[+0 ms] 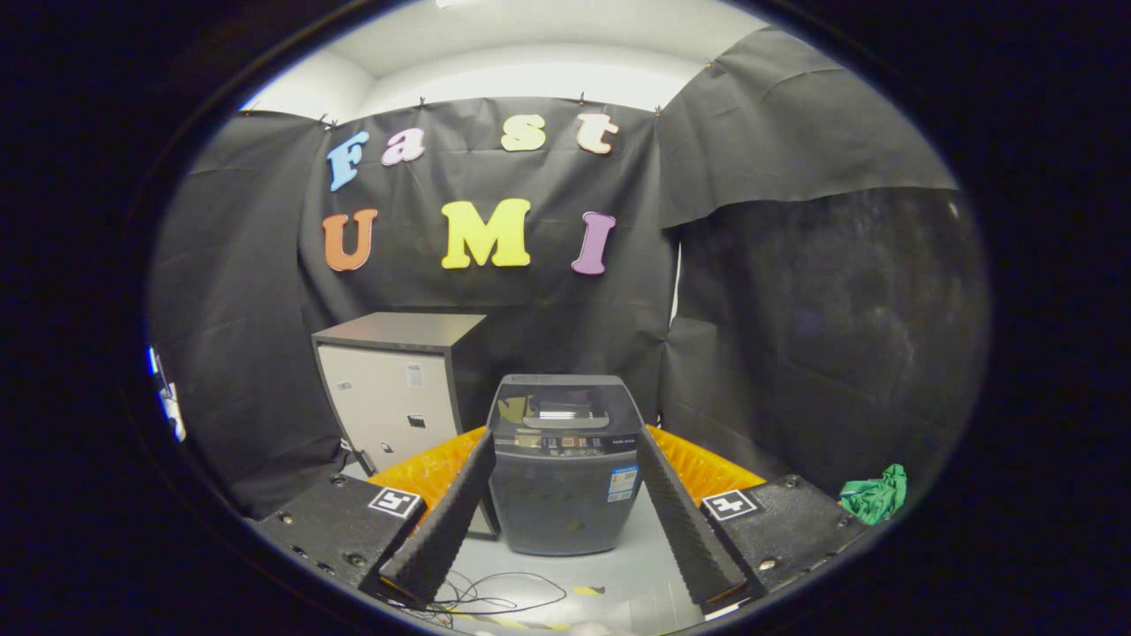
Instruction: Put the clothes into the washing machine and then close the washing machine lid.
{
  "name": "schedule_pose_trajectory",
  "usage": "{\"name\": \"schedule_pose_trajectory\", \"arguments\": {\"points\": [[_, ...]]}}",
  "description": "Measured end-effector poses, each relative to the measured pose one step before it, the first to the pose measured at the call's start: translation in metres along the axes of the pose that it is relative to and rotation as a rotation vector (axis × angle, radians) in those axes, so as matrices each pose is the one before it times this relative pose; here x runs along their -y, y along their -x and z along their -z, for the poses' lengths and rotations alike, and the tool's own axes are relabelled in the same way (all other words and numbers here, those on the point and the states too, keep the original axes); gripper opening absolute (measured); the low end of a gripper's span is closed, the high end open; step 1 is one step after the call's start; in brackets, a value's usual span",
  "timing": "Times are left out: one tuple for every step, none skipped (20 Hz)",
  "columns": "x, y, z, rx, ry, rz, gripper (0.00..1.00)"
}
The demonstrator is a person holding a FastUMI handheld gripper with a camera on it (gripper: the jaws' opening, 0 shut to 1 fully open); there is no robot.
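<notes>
So the gripper (565, 521) is hanging with its fingers spread wide apart, gripping nothing, and the washing machine (564, 464) is sitting straight ahead, framed between them with its lid down. The green clothes (875, 495) are lying bunched up off to the right of the right finger, and a grey cabinet (398, 397) is standing beyond the left finger.

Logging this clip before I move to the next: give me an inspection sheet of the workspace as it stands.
Surface: pale floor, mostly bare.
Job's things: washing machine ahead between the fingers, lid down; green cloth lying off to the right.
Clutter: grey cabinet beside the machine.
Grippers: hand-held gripper open, holding nothing, fingers spread either side of the machine.
Cables: thin black wires on the floor near the fingers.
Surroundings: black cloth walls.
</notes>
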State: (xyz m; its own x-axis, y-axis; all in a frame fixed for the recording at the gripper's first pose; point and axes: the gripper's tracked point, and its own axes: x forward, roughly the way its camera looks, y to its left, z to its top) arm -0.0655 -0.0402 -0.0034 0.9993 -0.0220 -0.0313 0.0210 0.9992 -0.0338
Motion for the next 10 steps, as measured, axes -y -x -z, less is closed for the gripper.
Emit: {"name": "schedule_pose_trajectory", "arguments": {"points": [[-0.00058, 0.00031, -0.00096, 0.00465, -0.00068, -0.00008, 1.0], [-0.00036, -0.00029, -0.00081, -0.00079, -0.00134, -0.00077, 1.0], [-0.00055, 0.0016, -0.00088, 0.00233, 0.00008, -0.00091, 1.0], [0.00023, -0.00033, 0.0, 0.0001, 0.00069, 0.0019, 1.0], [-0.00105, 0.00134, 0.00008, -0.00014, 0.00126, -0.00169, 1.0], [-0.00086, -0.00006, -0.00157, 0.00119, 0.00155, 0.0002, 1.0], [-0.00173, 0.00036, -0.00051, 0.00005, 0.00105, -0.00605, 1.0], [-0.00132, -0.00016, 0.00113, -0.00262, -0.00155, -0.00329, 1.0], [-0.00037, 0.00006, 0.0001, -0.001, 0.00055, -0.00142, 1.0], [0.00052, -0.00181, 0.00101, -0.00251, 0.00309, 0.00088, 1.0]]}}
